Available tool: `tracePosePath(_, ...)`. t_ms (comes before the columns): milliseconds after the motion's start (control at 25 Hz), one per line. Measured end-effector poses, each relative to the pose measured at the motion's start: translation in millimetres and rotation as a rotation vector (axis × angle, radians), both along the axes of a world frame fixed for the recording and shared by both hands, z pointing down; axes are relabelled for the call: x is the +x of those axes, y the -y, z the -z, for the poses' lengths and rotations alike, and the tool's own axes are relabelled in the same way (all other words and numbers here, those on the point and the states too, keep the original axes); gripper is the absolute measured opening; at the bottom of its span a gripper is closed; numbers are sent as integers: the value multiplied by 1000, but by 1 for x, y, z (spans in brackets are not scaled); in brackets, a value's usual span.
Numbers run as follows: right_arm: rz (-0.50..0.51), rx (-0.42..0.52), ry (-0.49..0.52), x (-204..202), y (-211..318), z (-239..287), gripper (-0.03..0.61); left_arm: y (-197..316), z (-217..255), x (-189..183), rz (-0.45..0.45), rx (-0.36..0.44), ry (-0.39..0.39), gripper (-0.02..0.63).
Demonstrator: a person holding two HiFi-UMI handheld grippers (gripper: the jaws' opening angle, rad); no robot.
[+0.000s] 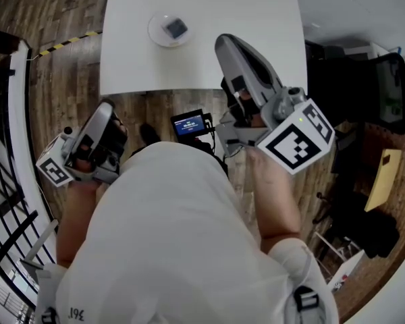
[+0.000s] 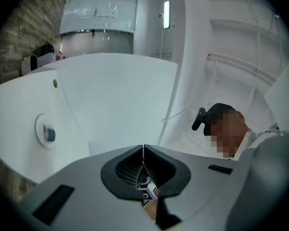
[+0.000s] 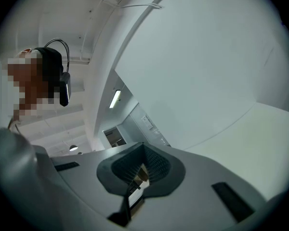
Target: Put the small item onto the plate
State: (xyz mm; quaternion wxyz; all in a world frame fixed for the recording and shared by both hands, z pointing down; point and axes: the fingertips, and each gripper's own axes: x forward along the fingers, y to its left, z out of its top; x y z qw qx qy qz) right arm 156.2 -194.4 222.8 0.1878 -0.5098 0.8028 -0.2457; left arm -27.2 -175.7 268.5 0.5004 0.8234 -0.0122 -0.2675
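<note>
already the small dark square item (image 1: pixel 176 27) lies on the white plate (image 1: pixel 156 31), well apart from the left gripper (image 1: pixel 107 106) and right gripper (image 1: pixel 223 43), both closed and empty.

Plate (image 1: pixel 169 30) on bench (image 1: pixel 256 5), left of centre, back from near edge. Small item (image 1: pixel 175 27) in plate, about middle. Right gripper (image 1: pixel 224 44) over bench's near part, right of plate, apart from it. Left gripper (image 1: pixel 106 108) off bench, over floor (image 1: pixel 61 79), before near-left corner. Small screen (image 1: pixel 189 123) between grippers, just before bench's near edge.
</note>
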Motion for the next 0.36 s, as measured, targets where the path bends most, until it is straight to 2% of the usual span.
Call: tracePosePath(360, -2, -7, -35, 5, 2, -5, 0, 1, -1, 6, -14, -3, 3, 6)
